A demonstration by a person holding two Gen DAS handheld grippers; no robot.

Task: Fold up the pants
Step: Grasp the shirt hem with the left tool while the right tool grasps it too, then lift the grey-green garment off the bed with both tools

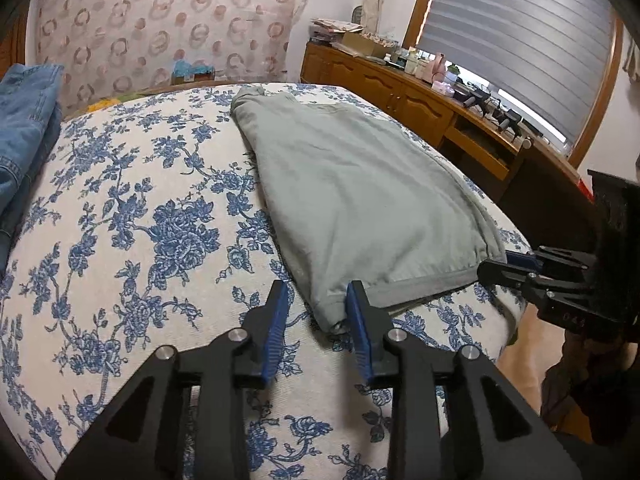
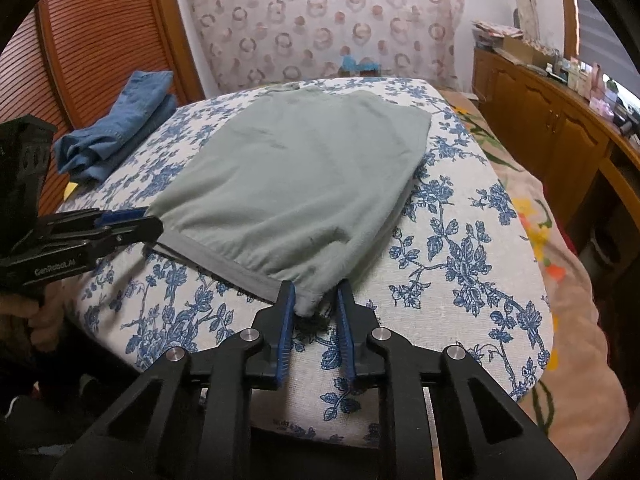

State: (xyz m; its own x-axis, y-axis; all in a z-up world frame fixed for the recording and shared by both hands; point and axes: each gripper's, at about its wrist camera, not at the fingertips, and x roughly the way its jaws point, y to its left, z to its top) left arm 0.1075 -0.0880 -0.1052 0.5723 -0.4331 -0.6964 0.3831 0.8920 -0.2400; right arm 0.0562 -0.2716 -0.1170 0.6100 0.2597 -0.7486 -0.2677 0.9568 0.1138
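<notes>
The folded grey-green pants [image 1: 360, 184] [image 2: 296, 168] lie flat on a blue-flowered white cover [image 1: 140, 220] [image 2: 460, 240]. My left gripper [image 1: 318, 290] is open at their near left corner; the cloth tip lies between the pads and leans against the right one. My right gripper [image 2: 315, 290] is at the near right corner. Its jaws stand narrowly apart around the bunched cloth tip, which touches the left pad with a dark gap at the right pad. Each gripper also shows side-on in the other view: the right gripper [image 1: 494, 266] and the left gripper [image 2: 152, 222].
Folded blue jeans [image 1: 24, 128] [image 2: 116, 140] lie at the far left of the cover. A wooden cabinet [image 1: 380, 84] with clutter runs along the right under a window blind. A louvred wooden panel [image 2: 100, 40] stands at the left, and a patterned blanket [image 2: 560, 280] lies lower right.
</notes>
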